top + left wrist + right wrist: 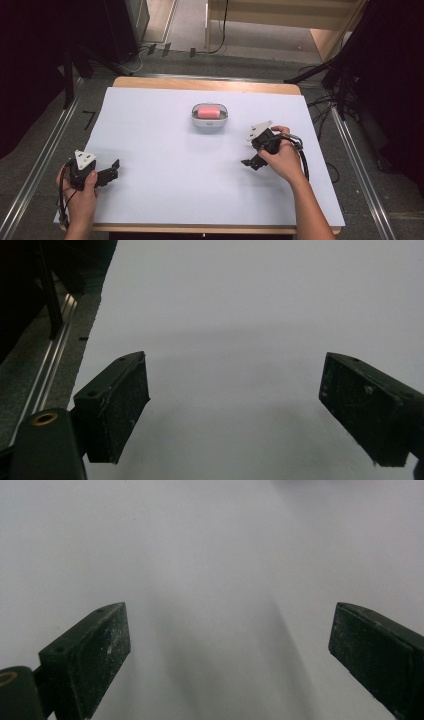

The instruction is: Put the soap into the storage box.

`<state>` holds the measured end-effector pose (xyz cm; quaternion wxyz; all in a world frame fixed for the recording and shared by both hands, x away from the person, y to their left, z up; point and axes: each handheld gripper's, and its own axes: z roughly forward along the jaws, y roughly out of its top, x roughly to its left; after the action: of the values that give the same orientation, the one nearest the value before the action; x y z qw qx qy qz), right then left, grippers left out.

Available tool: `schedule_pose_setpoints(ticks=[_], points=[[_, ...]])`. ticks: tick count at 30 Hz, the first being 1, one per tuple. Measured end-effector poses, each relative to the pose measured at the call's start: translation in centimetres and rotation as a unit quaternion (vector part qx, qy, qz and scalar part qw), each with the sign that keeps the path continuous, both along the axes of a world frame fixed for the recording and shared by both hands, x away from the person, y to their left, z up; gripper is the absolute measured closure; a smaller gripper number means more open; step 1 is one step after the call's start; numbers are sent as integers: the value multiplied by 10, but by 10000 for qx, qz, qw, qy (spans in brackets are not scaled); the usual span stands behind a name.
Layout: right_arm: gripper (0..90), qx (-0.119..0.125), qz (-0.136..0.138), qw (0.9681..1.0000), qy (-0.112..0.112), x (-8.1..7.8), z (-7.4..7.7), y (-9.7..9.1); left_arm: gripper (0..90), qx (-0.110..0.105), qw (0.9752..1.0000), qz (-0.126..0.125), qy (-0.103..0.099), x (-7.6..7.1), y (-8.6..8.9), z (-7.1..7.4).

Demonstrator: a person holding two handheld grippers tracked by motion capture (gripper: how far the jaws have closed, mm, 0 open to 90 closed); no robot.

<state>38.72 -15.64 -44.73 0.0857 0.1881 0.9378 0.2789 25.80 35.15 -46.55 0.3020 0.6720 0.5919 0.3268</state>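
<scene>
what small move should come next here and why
Probably ease the right gripper forward and left toward the small case holding something pink. Both grippers are open and empty over the white sheet, and the right one sits nearer the case than the left gripper.

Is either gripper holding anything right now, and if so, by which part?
Nothing is held. The left gripper and right gripper are both open over bare white sheet; the lidded container sits untouched.
</scene>
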Motion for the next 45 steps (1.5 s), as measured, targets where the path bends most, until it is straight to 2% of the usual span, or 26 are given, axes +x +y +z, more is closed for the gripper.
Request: schedule_pose_setpoints(ticks=[8, 19, 25, 29, 38, 43, 45], points=[[38, 294, -205, 9993, -93, -12, -4, -18, 133, 21, 10000, 9, 4, 0, 0, 0], [38, 534, -487, 9972, -165, -28, -13, -34, 133, 30, 10000, -1, -9, 0, -1, 0], [38, 771, -614, 9947, -284, -36, -15, -48, 133, 46, 10000, -3, 7, 0, -1, 0], [38, 958, -786, 9918, -301, -42, -18, -58, 133, 56, 10000, 2, 4, 0, -1, 0], [38, 1176, -973, 9877, -336, -56, -25, -73, 133, 78, 10000, 3, 3, 0, -1, 0], [38, 1226, -1011, 9867, -350, -62, -28, -79, 133, 84, 10000, 1, 5, 0, -2, 0], [38, 1299, -1068, 9851, -349, -65, -29, -81, 133, 87, 10000, 1, 4, 0, -2, 0]])
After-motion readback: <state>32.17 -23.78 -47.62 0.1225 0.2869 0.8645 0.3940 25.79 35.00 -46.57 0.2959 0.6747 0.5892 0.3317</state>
